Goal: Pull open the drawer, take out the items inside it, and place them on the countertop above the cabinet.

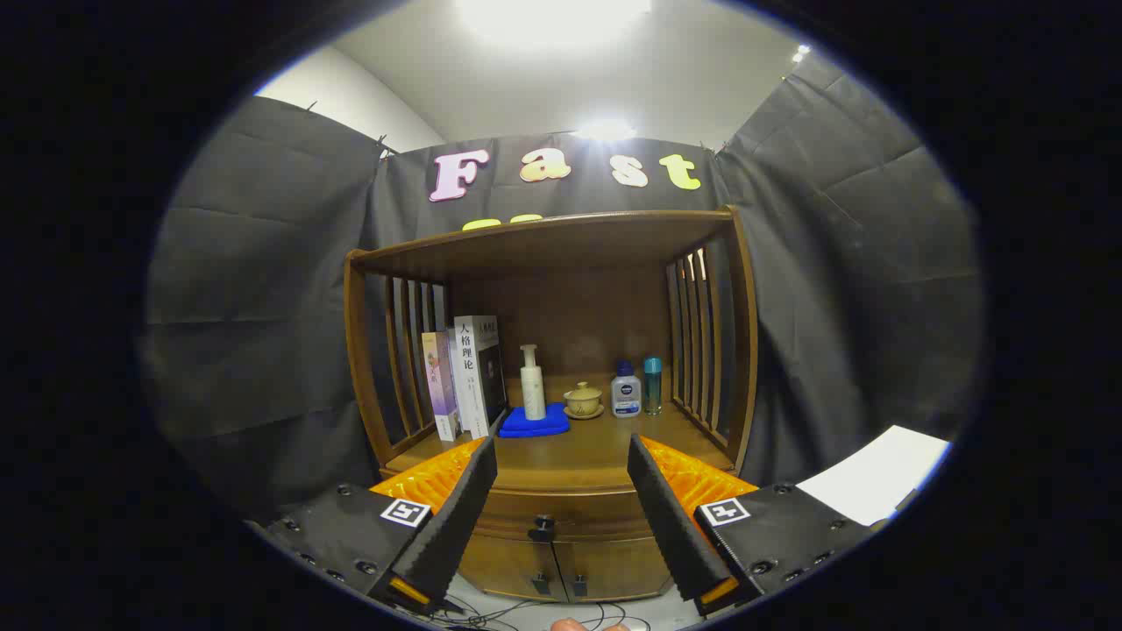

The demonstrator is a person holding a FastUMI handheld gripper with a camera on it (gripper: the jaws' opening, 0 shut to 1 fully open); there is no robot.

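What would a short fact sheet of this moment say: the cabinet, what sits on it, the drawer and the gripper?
cabinet: wooden cabinet with slatted sides
countertop items: books, pump bottle on a blue cloth, lidded cup, two small bottles
drawer: drawer shut, dark knob between the fingers
gripper: gripper open, short of the knob, holding nothing

Handheld two-finger gripper [561,517]: two long, wedge-shaped fingers [456,517] with finely ribbed inner faces, set wide apart with nothing between them. Each finger is mounted on a matte black carriage block [351,535] studded with round black screws. Each block carries a square white tag with a black pattern [405,512]. Ridged translucent orange plastic panels [429,478] sit behind the fingers.
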